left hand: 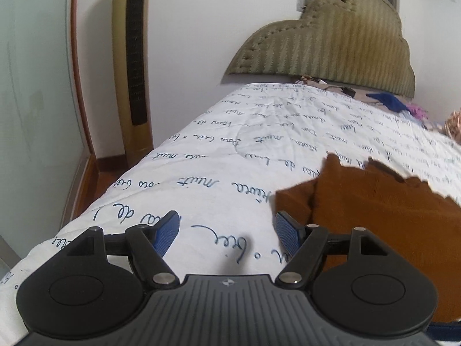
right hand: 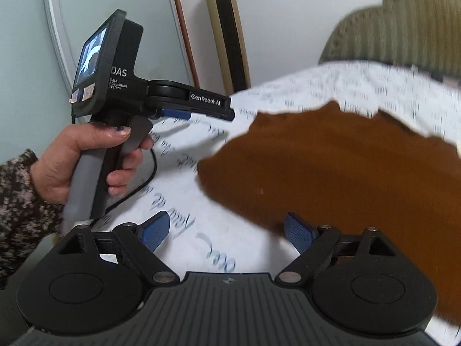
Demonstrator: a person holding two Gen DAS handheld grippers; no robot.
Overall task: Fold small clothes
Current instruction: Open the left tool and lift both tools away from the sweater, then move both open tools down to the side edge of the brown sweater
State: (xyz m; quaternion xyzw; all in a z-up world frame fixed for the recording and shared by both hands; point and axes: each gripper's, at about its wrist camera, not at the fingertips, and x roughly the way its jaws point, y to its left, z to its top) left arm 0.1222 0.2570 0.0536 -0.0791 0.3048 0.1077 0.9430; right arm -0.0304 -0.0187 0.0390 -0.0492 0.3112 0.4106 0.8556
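left gripper (left hand: 227,229): jaws stood apart, nothing between pads | right gripper (right hand: 226,232): jaws wide, empty | left hand (right hand: 86,158): wrapped round its gripper's handle, patterned sleeve at wrist

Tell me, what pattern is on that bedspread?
The bedspread is white with lines of dark blue handwriting, sharpest in the left wrist view.

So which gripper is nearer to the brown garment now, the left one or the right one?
Right, narrowly. The right gripper is open, one finger over the brown garment edge. The left gripper is open beside the garment, over the sheet.
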